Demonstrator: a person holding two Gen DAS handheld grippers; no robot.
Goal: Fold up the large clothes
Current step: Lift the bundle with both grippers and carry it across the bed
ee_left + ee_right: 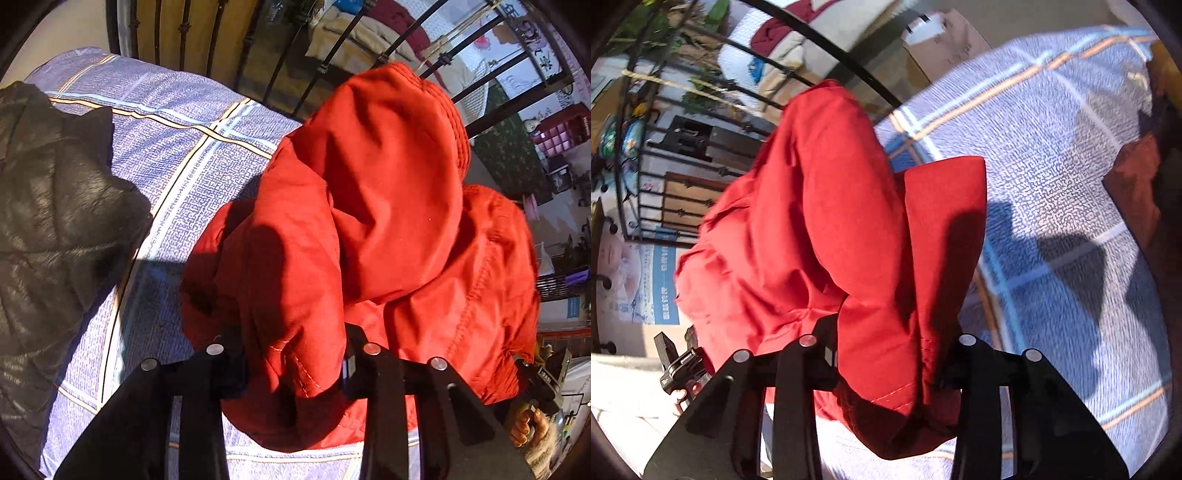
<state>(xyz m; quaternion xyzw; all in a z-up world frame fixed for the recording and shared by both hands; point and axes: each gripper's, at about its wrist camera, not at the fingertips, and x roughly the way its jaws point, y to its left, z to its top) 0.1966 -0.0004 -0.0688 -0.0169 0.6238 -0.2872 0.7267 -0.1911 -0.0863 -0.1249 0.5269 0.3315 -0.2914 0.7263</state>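
Observation:
A red padded jacket hangs bunched above a blue plaid bed sheet. In the left wrist view my left gripper is shut on a thick fold of its hem, with red cloth filling the gap between the black fingers. The right wrist view shows the same red jacket from the other side. There my right gripper is shut on another stitched edge of it. The jacket is lifted off the sheet and droops between the two grippers. At the right edge of the left wrist view the other gripper and a hand show.
A black shiny padded garment lies on the sheet at the left. A black metal bed rail runs along the far edge, with piled bedding behind it. A dark red cloth lies at the right edge of the sheet.

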